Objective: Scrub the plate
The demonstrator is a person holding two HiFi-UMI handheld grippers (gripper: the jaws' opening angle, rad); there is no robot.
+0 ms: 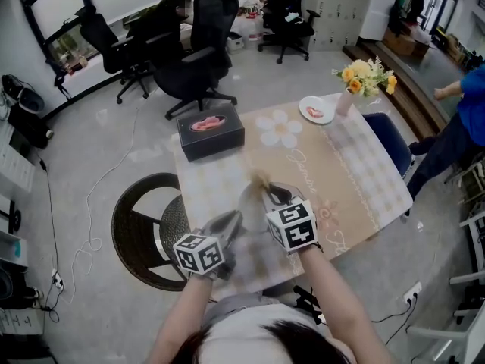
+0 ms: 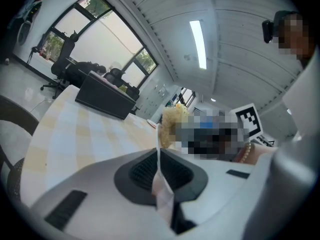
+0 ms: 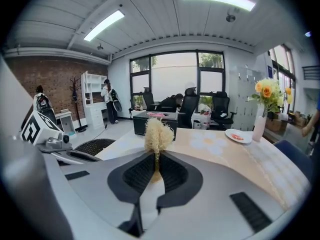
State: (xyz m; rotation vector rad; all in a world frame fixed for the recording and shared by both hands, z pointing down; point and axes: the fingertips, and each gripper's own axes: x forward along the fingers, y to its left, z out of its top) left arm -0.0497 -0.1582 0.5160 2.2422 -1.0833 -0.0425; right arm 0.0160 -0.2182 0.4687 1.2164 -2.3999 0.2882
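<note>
On the left part of the counter (image 1: 356,173), a black box (image 1: 210,133) is being carried, lying flat. Nearer the person, the left gripper (image 1: 232,221) is being clamped on the plate (image 2: 161,191). In the left gripper view its jaws are being pressed against both faces. The plate is being shown edge-on and upright, as a thin pale line rising out of them above the counter's near end. Just to the right of that edge, a pale fibrous scrubber (image 1: 261,179) is being held close beside the plate; whether the two are touching cannot be told. The scrubber is being pinched low down in the right gripper (image 1: 275,195), whose jaws are being closed on it while the tuft is being left standing past the tips. Farther right, at the counter's far end, a small dish (image 1: 305,113) and a vase of yellow flowers (image 1: 347,97) are being borne just beside each other.
</note>
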